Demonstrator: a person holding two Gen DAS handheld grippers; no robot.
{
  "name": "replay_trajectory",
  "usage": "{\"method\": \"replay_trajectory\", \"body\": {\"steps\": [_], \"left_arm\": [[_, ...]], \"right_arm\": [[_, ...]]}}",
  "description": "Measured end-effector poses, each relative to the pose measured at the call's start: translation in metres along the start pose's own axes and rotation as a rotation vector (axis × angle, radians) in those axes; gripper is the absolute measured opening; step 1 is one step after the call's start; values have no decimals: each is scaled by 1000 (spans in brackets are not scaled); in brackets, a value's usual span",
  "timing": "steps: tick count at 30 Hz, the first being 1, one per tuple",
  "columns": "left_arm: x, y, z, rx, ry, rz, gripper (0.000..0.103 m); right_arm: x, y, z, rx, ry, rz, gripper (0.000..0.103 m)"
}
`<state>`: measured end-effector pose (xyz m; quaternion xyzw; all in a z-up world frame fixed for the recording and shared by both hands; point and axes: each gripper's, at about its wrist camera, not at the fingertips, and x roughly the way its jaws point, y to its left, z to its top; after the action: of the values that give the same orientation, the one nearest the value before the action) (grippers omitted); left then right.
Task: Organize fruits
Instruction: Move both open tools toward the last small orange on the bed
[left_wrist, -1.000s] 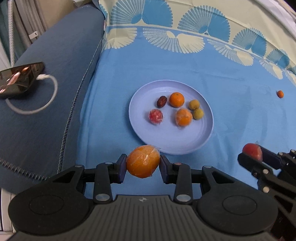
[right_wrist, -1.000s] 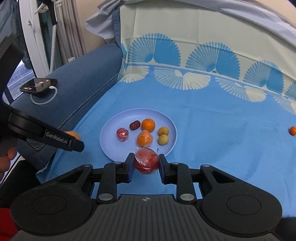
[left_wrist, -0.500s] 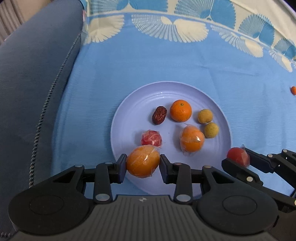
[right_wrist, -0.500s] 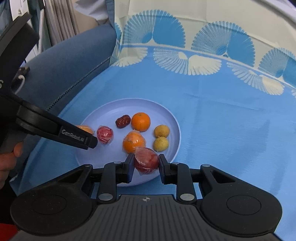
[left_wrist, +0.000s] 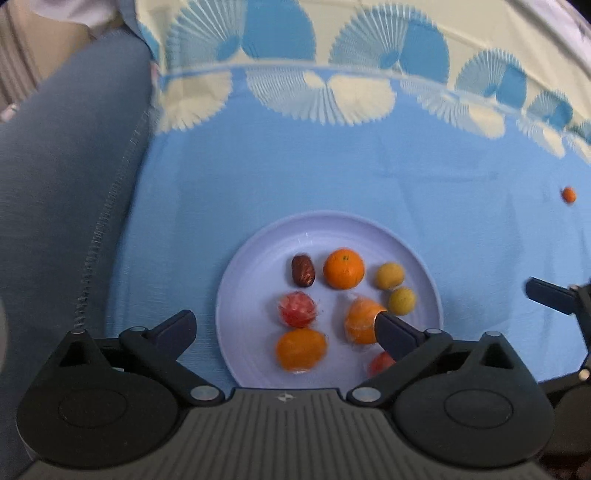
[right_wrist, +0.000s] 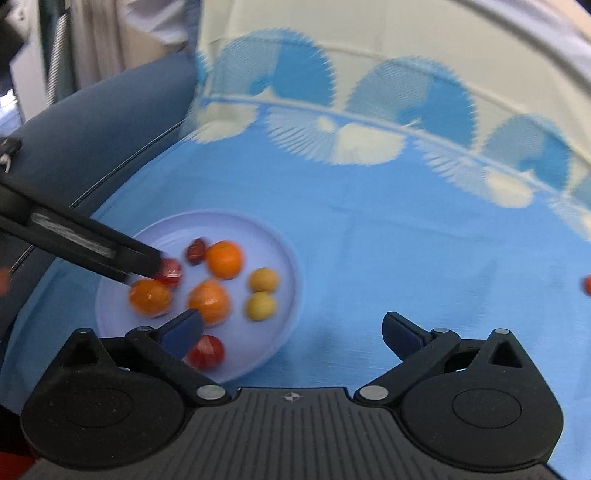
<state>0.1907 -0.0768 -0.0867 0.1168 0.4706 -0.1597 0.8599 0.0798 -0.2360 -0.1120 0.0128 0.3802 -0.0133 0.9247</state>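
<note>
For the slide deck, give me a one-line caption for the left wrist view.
Left gripper open above the plate, wrapped orange lying between its fingers; one small orange fruit remains on the blue cloth.

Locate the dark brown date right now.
In the left wrist view the date lies on the plate, far-left among the fruit, beside the orange and beyond the red wrapped fruit.

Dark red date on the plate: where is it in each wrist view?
Left wrist: date in the plate's far left part, left of the bare orange.
Right wrist: date at the plate's far side, blurred, left of that orange.
Shared landmark: plate.
</note>
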Motion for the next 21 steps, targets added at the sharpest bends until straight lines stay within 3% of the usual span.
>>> {"method": "replay_trajectory", "body": {"steps": [3,7,10,13,18,21], "left_arm": [[-29,-6,3,-17,-71,-6,103],[-38,-44,36,26,-113,-61,103],[-32,-92,74,93,-59,-145,103],[-40,-141,104,167,-55,-239,103],[-39,-207,134,240,-56,-240,103],[-6,-243,143,295,18,-240,103]], "right_arm": [[-22,-25,-3,67,-31,-64,102],[-35,-80,-1,185,-73,-186,102],[-51,-128,5,304,-79,-316,102],[-79,-164,10,410,-93,-375,102],[-94,-211,15,487,-64,-363,102],[-82,-228,1,484,-97,-439,102]]}}
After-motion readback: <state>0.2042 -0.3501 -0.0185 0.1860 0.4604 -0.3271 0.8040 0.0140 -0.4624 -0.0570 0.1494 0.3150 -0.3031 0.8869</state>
